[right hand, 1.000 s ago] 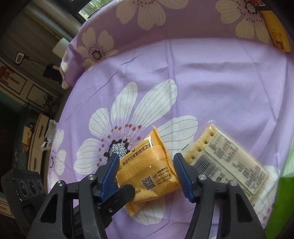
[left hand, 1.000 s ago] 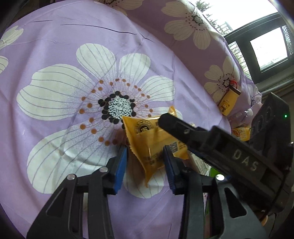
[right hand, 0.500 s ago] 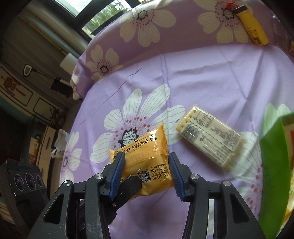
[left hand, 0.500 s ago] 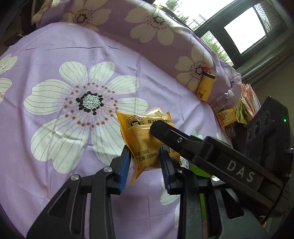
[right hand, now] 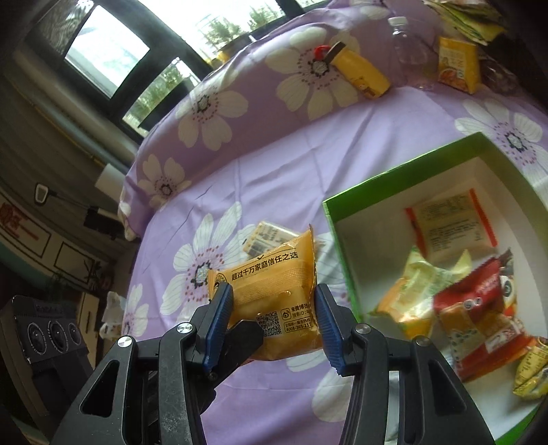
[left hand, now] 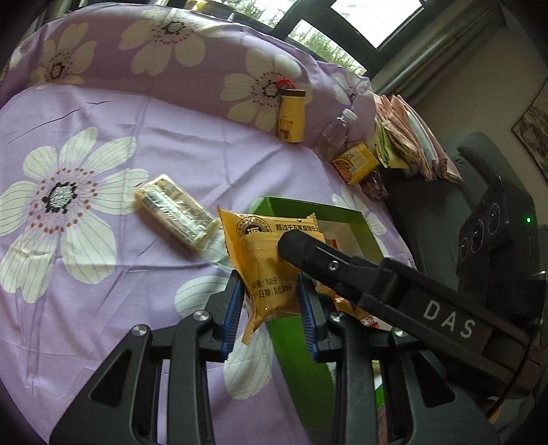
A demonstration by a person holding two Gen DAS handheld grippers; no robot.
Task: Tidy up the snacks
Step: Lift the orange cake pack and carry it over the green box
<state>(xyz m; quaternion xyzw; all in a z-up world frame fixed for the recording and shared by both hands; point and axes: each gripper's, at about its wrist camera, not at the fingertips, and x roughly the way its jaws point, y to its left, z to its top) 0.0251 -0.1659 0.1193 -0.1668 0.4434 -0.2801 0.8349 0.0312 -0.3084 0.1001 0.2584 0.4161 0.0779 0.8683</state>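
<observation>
Left wrist view: a purple sheet printed with large white flowers covers the surface, its far edge rising in a padded fold beneath dark-framed windows. The left gripper has its blue pads pressed on the lower end of one orange snack packet, held clear of the sheet above the near left corner of a green box. The right gripper reaches in from the right and touches the same packet. One pale cracker pack lies on the sheet left of the box. Along the far edge stand one yellow bottle, one clear bottle and one orange carton, with a stack of folded cloths at the far right corner.

Right wrist view: the right gripper clamps the orange snack packet by both sides, its jaws narrowed on it, just left of the green box. The box is white inside and holds about five packets: one pale with red edges, one yellow-green, the rest red and orange. The cracker pack shows behind the held packet. Windows fill the upper left.
</observation>
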